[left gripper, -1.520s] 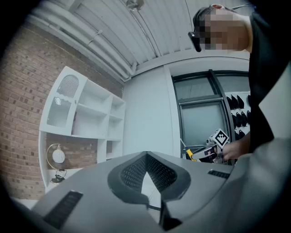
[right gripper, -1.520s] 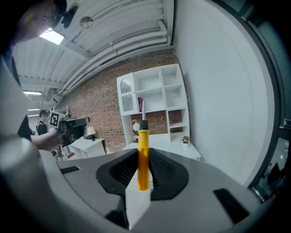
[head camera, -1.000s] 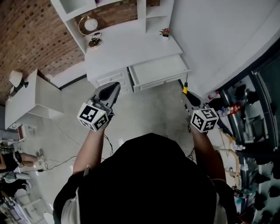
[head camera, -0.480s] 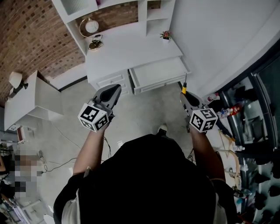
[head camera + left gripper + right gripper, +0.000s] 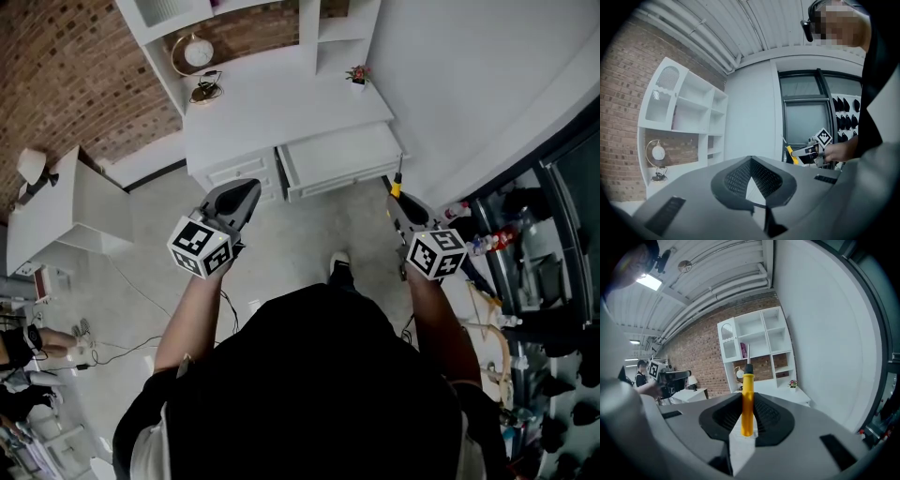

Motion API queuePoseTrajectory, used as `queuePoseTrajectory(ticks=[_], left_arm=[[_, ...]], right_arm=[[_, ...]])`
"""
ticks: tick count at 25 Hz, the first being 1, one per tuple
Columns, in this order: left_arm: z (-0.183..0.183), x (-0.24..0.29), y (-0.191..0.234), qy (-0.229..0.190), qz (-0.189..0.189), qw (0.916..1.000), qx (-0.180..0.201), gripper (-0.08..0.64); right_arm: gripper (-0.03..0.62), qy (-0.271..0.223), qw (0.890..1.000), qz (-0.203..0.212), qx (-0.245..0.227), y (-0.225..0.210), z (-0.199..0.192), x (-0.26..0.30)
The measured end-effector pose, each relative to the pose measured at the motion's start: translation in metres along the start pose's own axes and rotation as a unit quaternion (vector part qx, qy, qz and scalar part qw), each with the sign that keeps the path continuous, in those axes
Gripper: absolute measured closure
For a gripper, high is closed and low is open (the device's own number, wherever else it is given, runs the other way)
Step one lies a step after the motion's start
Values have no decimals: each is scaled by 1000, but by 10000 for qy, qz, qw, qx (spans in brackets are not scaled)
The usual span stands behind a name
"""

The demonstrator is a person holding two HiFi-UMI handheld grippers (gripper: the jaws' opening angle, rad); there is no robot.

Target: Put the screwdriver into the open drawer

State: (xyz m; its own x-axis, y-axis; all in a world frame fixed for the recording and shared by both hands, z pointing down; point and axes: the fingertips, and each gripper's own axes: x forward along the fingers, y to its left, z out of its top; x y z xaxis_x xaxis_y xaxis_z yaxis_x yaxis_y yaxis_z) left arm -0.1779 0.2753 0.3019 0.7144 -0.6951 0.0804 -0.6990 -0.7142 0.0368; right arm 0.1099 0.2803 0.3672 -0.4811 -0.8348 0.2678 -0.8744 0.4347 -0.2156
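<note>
Red-brown brick wall runs behind a white desk at the far side of the room, with white shelving standing on its back edge. A small potted plant sits at the desk's far right, and a round gold-rimmed piece stands at its far left. The open drawer juts out from the desk's right half over the grey floor. A low white cabinet stands to the left. The left gripper hovers in front of the shut drawers, its jaws pressed together on nothing. The right gripper clamps the yellow handle of the screwdriver, which is held just off the drawer's near right corner and not in it.
</note>
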Motion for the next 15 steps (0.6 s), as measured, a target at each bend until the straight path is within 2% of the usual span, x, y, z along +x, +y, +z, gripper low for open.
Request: queuePoseTrajectory(ticks=[5, 15], left_arm=[[-3, 9, 12, 46, 41, 10000, -21, 545], [-18, 39, 25, 270, -109, 9995, -86, 545]], right_arm=[[508, 37, 10000, 40, 13, -6, 2, 13], [508, 139, 9998, 27, 173, -32, -4, 41]])
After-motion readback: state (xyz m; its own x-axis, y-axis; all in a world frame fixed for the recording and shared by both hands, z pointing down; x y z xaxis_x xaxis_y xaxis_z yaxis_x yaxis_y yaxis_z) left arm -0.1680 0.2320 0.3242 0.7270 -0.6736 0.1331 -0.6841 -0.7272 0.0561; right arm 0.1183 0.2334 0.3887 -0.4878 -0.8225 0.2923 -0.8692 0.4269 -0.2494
